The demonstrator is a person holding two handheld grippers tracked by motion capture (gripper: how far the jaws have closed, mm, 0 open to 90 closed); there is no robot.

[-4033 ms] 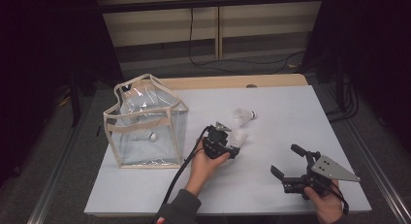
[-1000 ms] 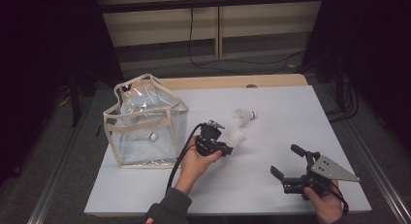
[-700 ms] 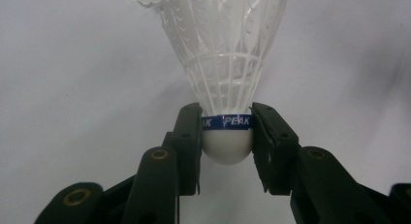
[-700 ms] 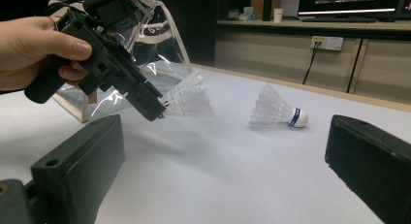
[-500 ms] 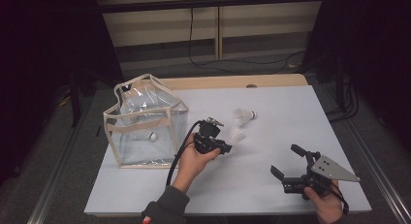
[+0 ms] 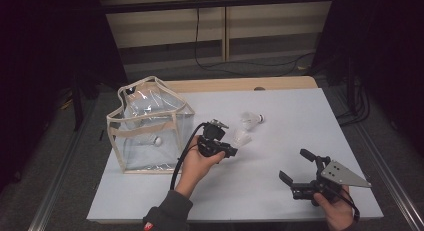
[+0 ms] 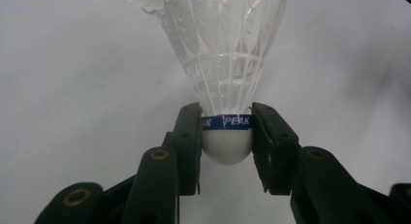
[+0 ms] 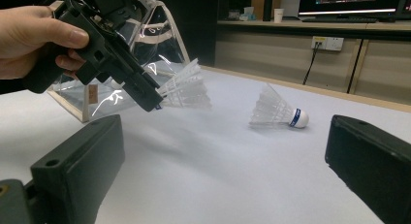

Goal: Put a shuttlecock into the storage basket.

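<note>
A feather-light shuttlecock [image 7: 227,83], lifted just above the worktop [image 6: 280,121] beside the clear bag [image 6: 150,126], is pinched by the left tool [image 7: 226,136] at its firm cork base, the fragile skirt being spared.

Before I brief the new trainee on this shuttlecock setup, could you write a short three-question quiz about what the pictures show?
1. True or false: the left tool grips a shuttlecock by its feather skirt.
2. How many shuttlecocks are there, and where?
3. The right tool is: A) shut on a shuttlecock, B) open with nothing between its jaws, C) inside the bag.

Key
1. False: the jaws clamp the white cork base at its blue band.
2. Three: one in the left tool, one lying on the table (second shuttlecock), one inside the clear bag (third shuttlecock).
3. B.
</note>
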